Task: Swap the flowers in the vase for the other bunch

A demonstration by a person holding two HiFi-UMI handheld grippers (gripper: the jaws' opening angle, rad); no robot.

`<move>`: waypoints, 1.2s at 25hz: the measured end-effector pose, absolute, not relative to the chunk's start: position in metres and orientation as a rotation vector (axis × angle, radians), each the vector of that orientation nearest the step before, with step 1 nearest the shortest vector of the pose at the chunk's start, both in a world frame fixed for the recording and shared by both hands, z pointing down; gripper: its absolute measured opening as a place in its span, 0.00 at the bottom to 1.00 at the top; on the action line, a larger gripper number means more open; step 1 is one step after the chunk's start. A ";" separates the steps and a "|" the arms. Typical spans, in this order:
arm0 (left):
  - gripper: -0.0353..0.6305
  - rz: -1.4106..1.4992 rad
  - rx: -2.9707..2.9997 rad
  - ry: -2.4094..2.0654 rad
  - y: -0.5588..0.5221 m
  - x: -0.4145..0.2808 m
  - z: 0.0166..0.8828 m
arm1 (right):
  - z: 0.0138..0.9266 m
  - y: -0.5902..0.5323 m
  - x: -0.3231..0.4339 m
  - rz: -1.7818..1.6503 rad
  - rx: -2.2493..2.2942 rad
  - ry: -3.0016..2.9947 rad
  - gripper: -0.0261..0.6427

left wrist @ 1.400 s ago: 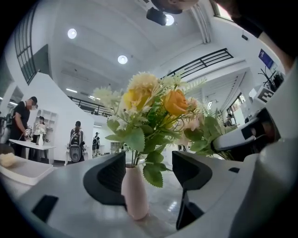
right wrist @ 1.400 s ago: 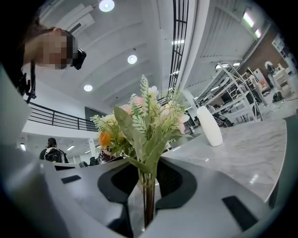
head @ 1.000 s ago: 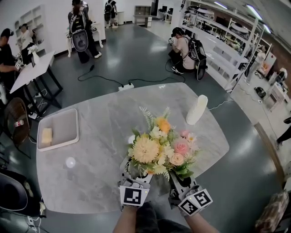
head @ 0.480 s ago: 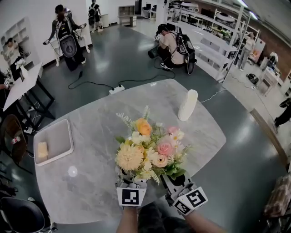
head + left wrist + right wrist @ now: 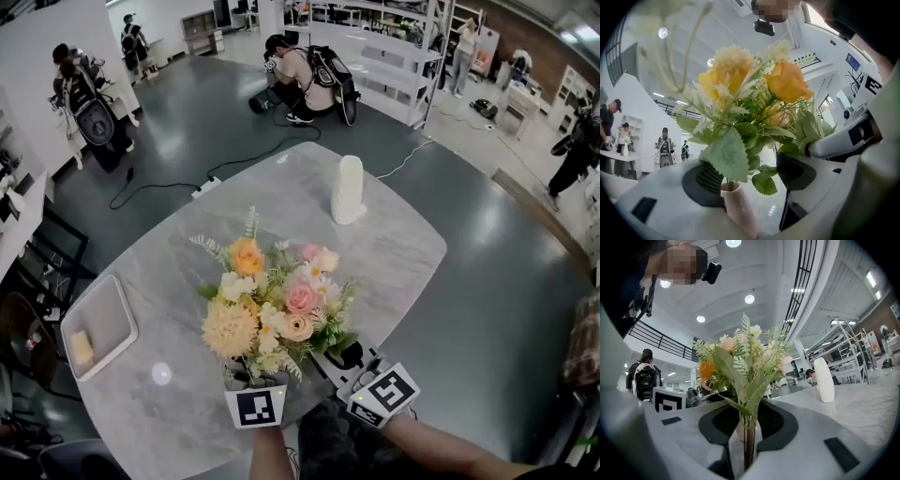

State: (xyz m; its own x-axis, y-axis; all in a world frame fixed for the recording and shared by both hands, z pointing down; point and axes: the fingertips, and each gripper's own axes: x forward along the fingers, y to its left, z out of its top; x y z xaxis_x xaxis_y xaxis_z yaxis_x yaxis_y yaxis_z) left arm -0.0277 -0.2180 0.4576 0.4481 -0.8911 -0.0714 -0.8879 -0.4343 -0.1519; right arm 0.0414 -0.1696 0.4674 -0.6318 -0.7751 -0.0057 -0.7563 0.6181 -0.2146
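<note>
Both bunches are held together over the near edge of the table. The yellow and orange bunch (image 5: pixel 234 323) (image 5: pixel 736 79) stands in a narrow pink vase (image 5: pixel 740 211). My left gripper (image 5: pixel 255 380) (image 5: pixel 754 176) is shut on that vase, which leans on one pad. The pink and white bunch (image 5: pixel 305 291) (image 5: pixel 745 352) is beside it, its stems pinched in my right gripper (image 5: pixel 337 361) (image 5: pixel 749 420). In the head view the blooms hide the pink vase. A tall white ribbed vase (image 5: pixel 348 187) (image 5: pixel 825 379) stands empty at the table's far side.
On the grey marble table (image 5: pixel 281 187), a grey tray (image 5: pixel 112 309) at the left holds a yellow block (image 5: pixel 82 348), and a small white disc (image 5: pixel 161 374) lies near it. A crouching person with a backpack (image 5: pixel 309 80) and shelving are beyond the table; chairs stand at left.
The head view has swung, so the table and white vase sit differently in the picture. Both grippers keep their hold; the right one has rolled a little and the bunches stay together.
</note>
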 end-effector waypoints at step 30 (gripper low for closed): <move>0.21 0.183 -2.474 1.746 -0.189 -0.066 0.396 | 0.416 -0.145 0.035 -0.259 -1.225 2.729 0.19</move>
